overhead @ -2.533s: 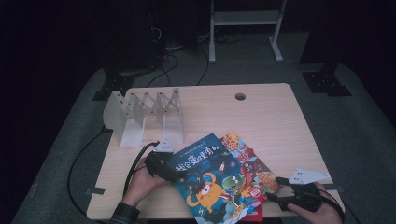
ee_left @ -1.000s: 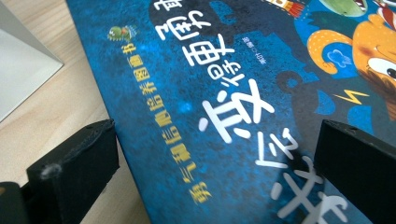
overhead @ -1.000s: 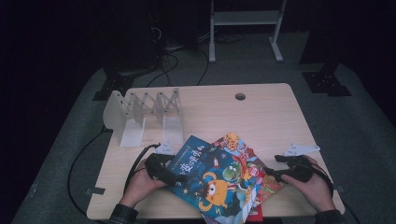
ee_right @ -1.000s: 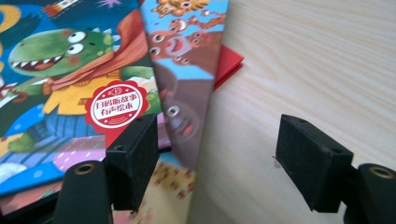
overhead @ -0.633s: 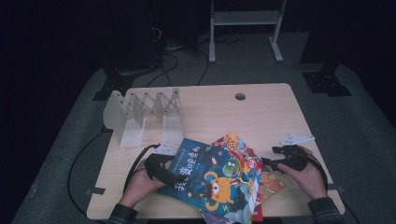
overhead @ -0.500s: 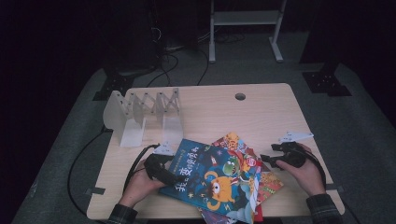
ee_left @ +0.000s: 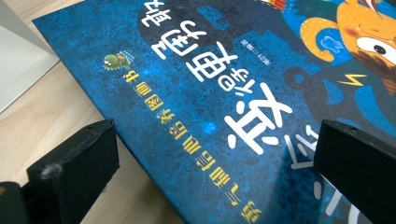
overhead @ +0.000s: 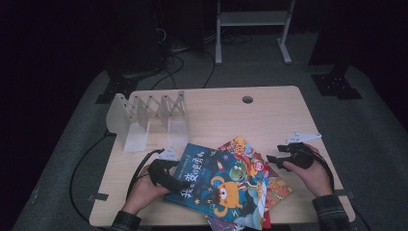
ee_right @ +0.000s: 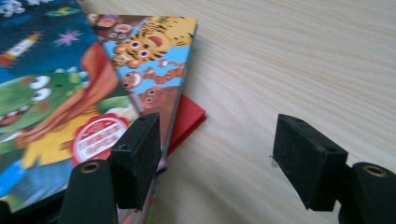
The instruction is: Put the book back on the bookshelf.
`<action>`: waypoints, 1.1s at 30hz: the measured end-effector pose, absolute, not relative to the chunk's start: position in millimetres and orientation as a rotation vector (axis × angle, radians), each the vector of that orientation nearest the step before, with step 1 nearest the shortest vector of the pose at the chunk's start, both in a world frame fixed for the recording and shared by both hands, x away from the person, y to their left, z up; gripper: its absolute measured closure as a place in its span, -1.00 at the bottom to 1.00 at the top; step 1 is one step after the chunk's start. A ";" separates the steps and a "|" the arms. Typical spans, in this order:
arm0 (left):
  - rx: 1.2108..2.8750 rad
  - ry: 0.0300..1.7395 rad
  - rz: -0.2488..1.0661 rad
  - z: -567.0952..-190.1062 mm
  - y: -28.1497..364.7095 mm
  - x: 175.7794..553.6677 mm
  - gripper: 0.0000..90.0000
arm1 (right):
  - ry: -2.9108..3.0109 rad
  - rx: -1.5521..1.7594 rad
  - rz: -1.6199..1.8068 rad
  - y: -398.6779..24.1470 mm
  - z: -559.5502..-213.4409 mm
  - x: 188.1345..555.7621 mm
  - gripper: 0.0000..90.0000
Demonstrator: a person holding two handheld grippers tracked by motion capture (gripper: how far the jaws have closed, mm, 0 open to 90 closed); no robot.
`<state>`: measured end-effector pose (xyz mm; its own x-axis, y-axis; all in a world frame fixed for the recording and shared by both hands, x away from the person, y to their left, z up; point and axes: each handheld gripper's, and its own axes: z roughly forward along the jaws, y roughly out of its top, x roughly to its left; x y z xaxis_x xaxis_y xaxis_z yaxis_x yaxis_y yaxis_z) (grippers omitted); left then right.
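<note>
A blue picture book point(overhead: 211, 185) lies on top of a loose stack at the table's front. Under it are a colourful book with a tiger point(overhead: 239, 146) and a red one point(overhead: 279, 188). My left gripper point(overhead: 174, 183) is at the blue book's left edge and stands open. One jaw is over the table, the other over the blue book's cover point(ee_left: 201, 93). My right gripper point(overhead: 272, 159) is at the stack's right side, and its jaws have just been closing a little. They remain open. One is over the tiger book point(ee_right: 154, 60), the other over bare wood, with the red book's corner point(ee_right: 190, 119) between.
A white folding rack point(overhead: 144, 118) stands at the back left of the wooden table point(overhead: 269, 115). A cable hole point(overhead: 247, 99) sits near the far edge. Cables trail off the table's left side. Bare wood lies behind and to the right of the books.
My right gripper has come up from the table's front right corner to the right edge of the stack. The blue book has turned slightly. The left hand has stayed put.
</note>
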<state>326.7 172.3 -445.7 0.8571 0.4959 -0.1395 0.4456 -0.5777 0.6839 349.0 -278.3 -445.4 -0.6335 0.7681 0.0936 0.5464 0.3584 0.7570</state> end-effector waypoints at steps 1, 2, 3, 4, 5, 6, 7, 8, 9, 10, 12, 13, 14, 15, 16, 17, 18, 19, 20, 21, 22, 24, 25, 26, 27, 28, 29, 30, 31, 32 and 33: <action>2.275 0.675 0.086 -445.6 172.6 326.3 -1.00 | 2.351 1.166 1.149 -278.8 -444.0 346.0 -0.31; 2.279 0.671 0.087 -445.5 173.2 326.0 -1.00 | 2.354 1.163 1.153 -278.7 -442.6 342.2 -0.31; 2.273 0.676 0.085 -445.7 173.2 325.3 -1.00 | 2.353 1.155 1.168 -278.9 -441.7 338.0 -0.31; 2.273 0.676 0.083 -445.8 173.6 325.0 -1.00 | 2.354 1.153 1.187 -279.3 -441.2 333.9 -0.31; 2.272 0.676 0.081 -445.8 173.8 324.8 -1.00 | 2.358 1.149 1.202 -279.5 -441.1 329.5 -0.31; 2.273 0.677 0.080 -445.7 174.0 324.6 -1.00 | 2.366 1.146 1.211 -279.1 -441.1 325.1 -0.31; 2.273 0.679 0.081 -445.7 174.2 324.4 -1.00 | 2.374 1.141 1.219 -278.6 -441.6 320.9 -0.31; 2.272 0.681 0.083 -445.7 174.3 324.2 -1.00 | 2.381 1.133 1.223 -277.9 -442.1 316.7 -0.30; 2.277 0.678 0.086 -445.4 174.5 324.1 -1.00 | 2.389 1.123 1.225 -277.0 -442.9 312.3 -0.30; 2.279 0.677 0.085 -445.3 174.6 324.0 -1.00 | 2.398 1.115 1.229 -276.2 -443.8 307.9 -0.29; 2.278 0.679 0.083 -445.3 174.8 323.8 -1.00 | 2.414 1.098 1.233 -274.7 -445.3 298.8 -0.24; 2.275 0.682 0.083 -445.4 174.7 323.6 -1.00 | 2.424 1.088 1.240 -274.1 -445.8 294.4 -0.22; 2.276 0.682 0.084 -445.3 174.9 323.5 -1.00 | 2.432 1.078 1.244 -273.5 -446.2 290.1 -0.18; 2.277 0.683 0.084 -445.3 175.0 323.4 -1.00 | 2.440 1.064 1.243 -273.2 -446.5 285.8 -0.09; 2.277 0.684 0.085 -445.2 175.1 323.2 -1.00 | 2.452 1.048 1.241 -272.8 -446.7 281.8 -0.05; 2.277 0.683 0.086 -445.1 175.3 323.1 -1.00 | 2.464 1.037 1.241 -272.5 -446.8 278.2 0.03; 2.277 0.684 0.086 -445.0 175.4 323.0 -1.00 | 2.472 1.029 1.242 -272.1 -447.1 274.8 0.10; 2.276 0.685 0.087 -445.1 175.5 322.8 -1.00 | 2.484 1.020 1.243 -271.8 -447.7 272.2 0.16; 2.276 0.687 0.086 -445.1 175.6 322.7 -1.00 | 2.501 1.016 1.248 -271.2 -448.5 269.9 0.23; 2.276 0.687 0.087 -445.1 175.7 322.6 -1.00 | 2.516 1.002 1.251 -270.5 -449.7 268.3 0.29; 2.276 0.686 0.087 -445.0 175.6 322.5 -1.00 | 2.529 0.989 1.248 -269.6 -450.9 267.3 0.35; 2.279 0.679 0.086 -444.7 175.8 322.5 -1.00 | 2.544 0.968 1.258 -267.3 -452.0 267.0 0.44; 2.279 0.680 0.086 -444.7 175.8 322.3 -1.00 | 2.548 0.957 1.260 -266.0 -452.2 267.3 0.47; 2.281 0.679 0.086 -444.6 175.9 322.3 -1.00 | 2.554 0.947 1.263 -264.8 -452.3 267.6 0.50; 2.276 0.682 0.085 -444.6 176.0 322.0 -1.00 | 2.560 0.942 1.264 -264.0 -452.2 268.3 0.52; 2.276 0.682 0.085 -444.6 176.0 322.0 -1.00 | 2.560 0.942 1.264 -264.0 -452.2 268.3 0.52; 2.277 0.679 0.080 -444.3 177.0 322.0 -1.00 | 2.568 0.937 1.266 -263.5 -452.1 271.1 0.54; 2.276 0.681 0.083 -444.2 177.8 321.7 -1.00 | 2.570 0.934 1.269 -263.5 -452.3 272.1 0.55; 2.280 0.681 0.085 -443.9 178.9 321.7 -1.00 | 2.571 0.935 1.271 -263.3 -452.4 273.3 0.55; 2.280 0.683 0.087 -443.7 180.2 321.4 -1.00 | 2.572 0.933 1.273 -262.9 -452.5 274.5 0.55; 2.279 0.692 0.088 -443.5 181.2 320.8 -1.00 | 2.574 0.932 1.274 -262.3 -452.5 275.5 0.55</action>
